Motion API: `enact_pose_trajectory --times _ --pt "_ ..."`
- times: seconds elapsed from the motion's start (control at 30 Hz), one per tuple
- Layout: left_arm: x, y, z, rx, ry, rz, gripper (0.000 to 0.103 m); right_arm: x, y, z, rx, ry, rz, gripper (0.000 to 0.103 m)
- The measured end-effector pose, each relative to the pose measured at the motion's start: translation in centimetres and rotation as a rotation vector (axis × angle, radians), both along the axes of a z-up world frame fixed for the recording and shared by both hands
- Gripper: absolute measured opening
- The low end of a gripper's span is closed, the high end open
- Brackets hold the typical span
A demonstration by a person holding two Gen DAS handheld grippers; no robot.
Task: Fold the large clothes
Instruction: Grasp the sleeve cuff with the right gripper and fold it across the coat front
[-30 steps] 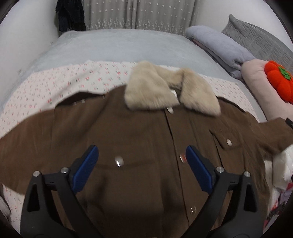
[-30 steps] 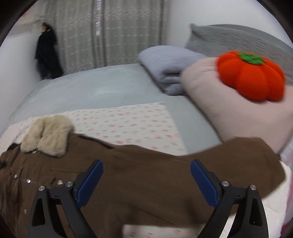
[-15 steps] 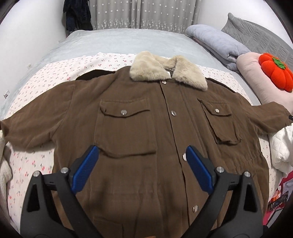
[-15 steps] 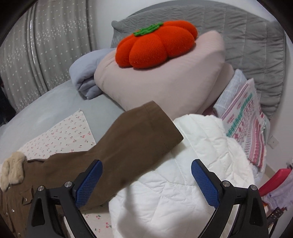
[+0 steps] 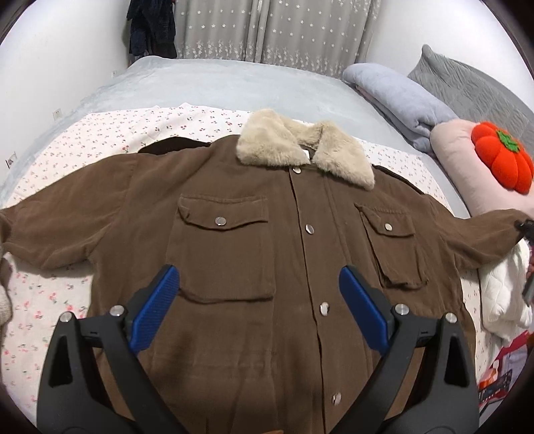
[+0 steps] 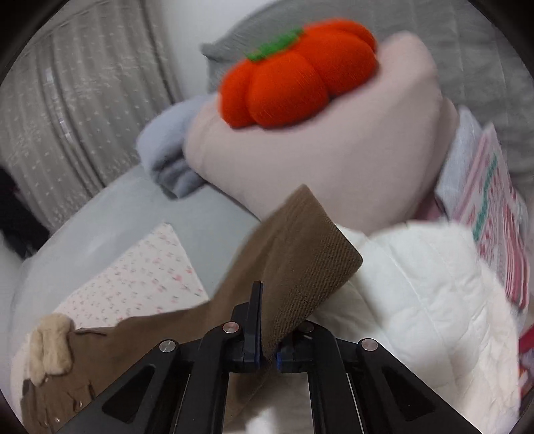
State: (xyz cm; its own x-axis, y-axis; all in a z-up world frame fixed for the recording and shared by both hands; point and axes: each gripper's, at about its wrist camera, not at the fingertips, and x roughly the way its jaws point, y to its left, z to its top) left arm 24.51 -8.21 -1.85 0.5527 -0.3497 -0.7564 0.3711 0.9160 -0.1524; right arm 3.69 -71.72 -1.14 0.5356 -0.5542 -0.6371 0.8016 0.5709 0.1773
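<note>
A brown jacket (image 5: 240, 253) with a beige fur collar (image 5: 300, 150) lies face up and spread flat on a floral sheet (image 5: 100, 140) on the bed. My left gripper (image 5: 258, 300) is open and empty, hovering above the jacket's lower front. My right gripper (image 6: 267, 337) is shut on the cuff of the jacket's right sleeve (image 6: 300, 263) and holds it lifted above a white quilt (image 6: 417, 300). The same sleeve end shows at the right edge of the left wrist view (image 5: 494, 233).
An orange pumpkin cushion (image 6: 293, 76) sits on a pink pillow (image 6: 333, 167), next to a folded grey blanket (image 5: 400, 100) and a grey headboard cushion (image 5: 474, 86). Curtains (image 5: 267, 30) hang behind the bed. A white wall is on the left.
My right gripper has closed on the sleeve cuff and lifted it; it was open before. My left gripper has pulled back, so the whole jacket shows now.
</note>
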Motion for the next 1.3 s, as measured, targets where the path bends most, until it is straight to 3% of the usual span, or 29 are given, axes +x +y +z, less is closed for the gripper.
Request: enact_pose_trajectory --times 0.1,0.2,0.27,0.43,0.53,0.73,0.93,1.0,1.07,1.13,1.3 --pt "1.4 -0.7 -0.5 -0.01 0.053 -0.01 0.097 1.7 3.9 4.0 -0.101 -0.035 0.093 0.005" --pt "1.8 0.6 -0.1 -0.157 0.066 0.013 0.097 4.4 8.7 8.2 -0.175 -0.067 0.202 0.005" --pt "2.3 1.3 -0.5 -0.204 0.112 0.02 0.097 6.4 11.1 10.1 -0.188 -0.089 0.266 0.005" --pt "3.1 2.0 -0.8 -0.186 0.125 0.018 0.097 12.0 19.2 13.7 -0.23 -0.126 0.471 0.005" --pt "3.3 2.8 -0.4 -0.204 0.104 0.0 0.097 15.1 23.8 13.9 -0.227 -0.127 0.588 0.005" --pt "4.4 4.4 -1.0 -0.253 0.124 0.008 0.097 21.5 32.8 9.2 -0.14 -0.093 0.804 0.005" --pt "5.4 5.1 -2.7 -0.259 0.164 0.042 0.097 26.8 40.4 -0.2 0.005 0.025 0.967 0.007" --pt "5.6 5.0 -3.4 -0.244 0.17 0.042 0.097 27.6 41.7 -3.6 0.086 0.081 1.012 0.012" --pt "5.7 4.9 -3.9 -0.229 0.179 0.044 0.097 28.0 43.0 -7.1 0.205 0.146 1.081 0.029" --pt "5.8 4.8 -4.2 -0.223 0.189 0.048 0.097 27.4 43.6 -8.6 0.243 0.177 1.119 0.037" --pt "5.6 4.3 -4.3 -0.204 0.182 0.053 0.097 24.1 41.1 -6.4 0.248 0.065 1.087 0.061"
